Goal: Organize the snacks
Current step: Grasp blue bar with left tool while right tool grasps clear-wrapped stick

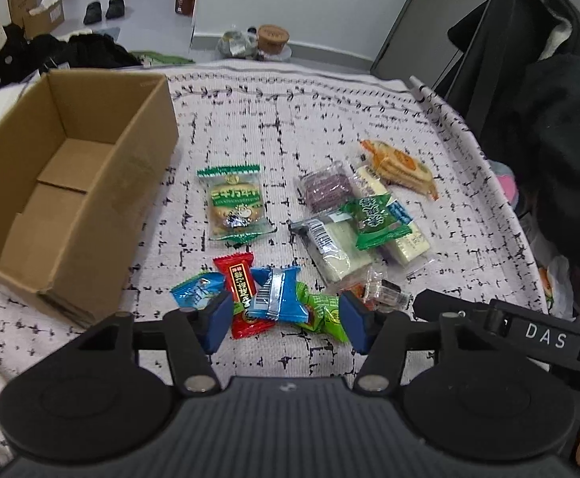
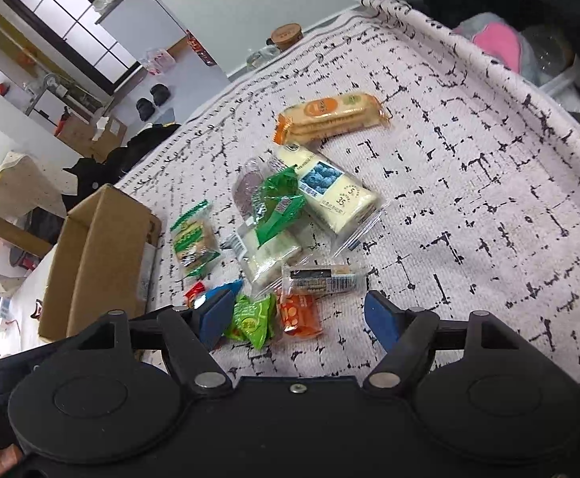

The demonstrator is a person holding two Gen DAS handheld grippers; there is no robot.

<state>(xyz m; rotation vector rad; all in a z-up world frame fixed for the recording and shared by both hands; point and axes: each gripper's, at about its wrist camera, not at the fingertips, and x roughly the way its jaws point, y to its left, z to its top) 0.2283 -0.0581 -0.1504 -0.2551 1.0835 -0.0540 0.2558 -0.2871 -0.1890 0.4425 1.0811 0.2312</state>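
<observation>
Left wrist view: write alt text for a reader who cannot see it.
The left gripper hangs open over small wrapped snacks, a red packet and a blue packet between its jaws. An empty cardboard box sits to the left on a patterned cloth.

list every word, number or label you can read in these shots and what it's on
"DAS": white letters on the right gripper's black arm, seen from the left wrist.
"5" and "35": on the white blueberry packet.
Chinese characters on the red packet, the green-edged biscuit packet and the green packet: too blurred to read.
Barcode on the blue packet: digits unreadable.
</observation>
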